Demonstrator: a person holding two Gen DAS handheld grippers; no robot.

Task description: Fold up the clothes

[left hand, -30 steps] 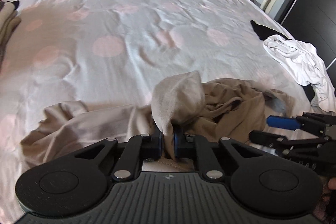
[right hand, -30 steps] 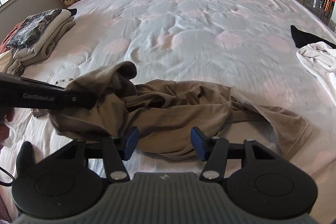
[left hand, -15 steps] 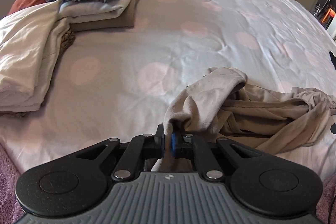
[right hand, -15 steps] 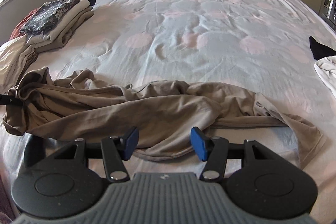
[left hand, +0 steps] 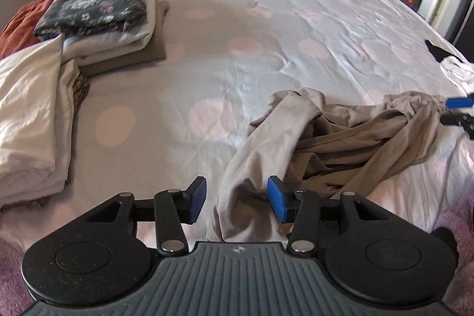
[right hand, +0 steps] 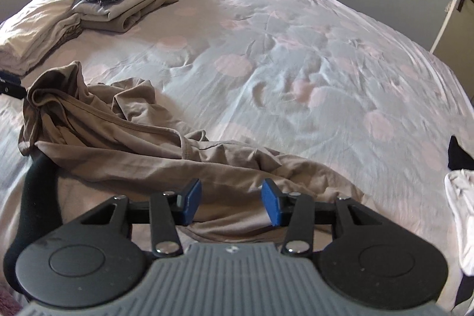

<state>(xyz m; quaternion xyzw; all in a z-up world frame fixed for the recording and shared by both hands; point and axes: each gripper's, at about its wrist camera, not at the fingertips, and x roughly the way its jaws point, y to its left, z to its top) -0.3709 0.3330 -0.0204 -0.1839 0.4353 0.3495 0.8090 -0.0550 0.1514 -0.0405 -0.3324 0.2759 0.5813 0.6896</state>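
The left claw [left hand: 237, 199] and right claw [right hand: 229, 202] both stand wide open over the soft, wrinkled beige garment [right hand: 142, 144], which lies crumpled on the dotted bedsheet [left hand: 266, 49].

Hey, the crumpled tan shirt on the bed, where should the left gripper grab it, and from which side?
Judging by its pose, grip the raised fold of the tan shirt lying between the open left gripper's fingers, coming in from the near bed edge. That fold stands up off the bedspread, so the fingers can likely close around it without pinching the cover.
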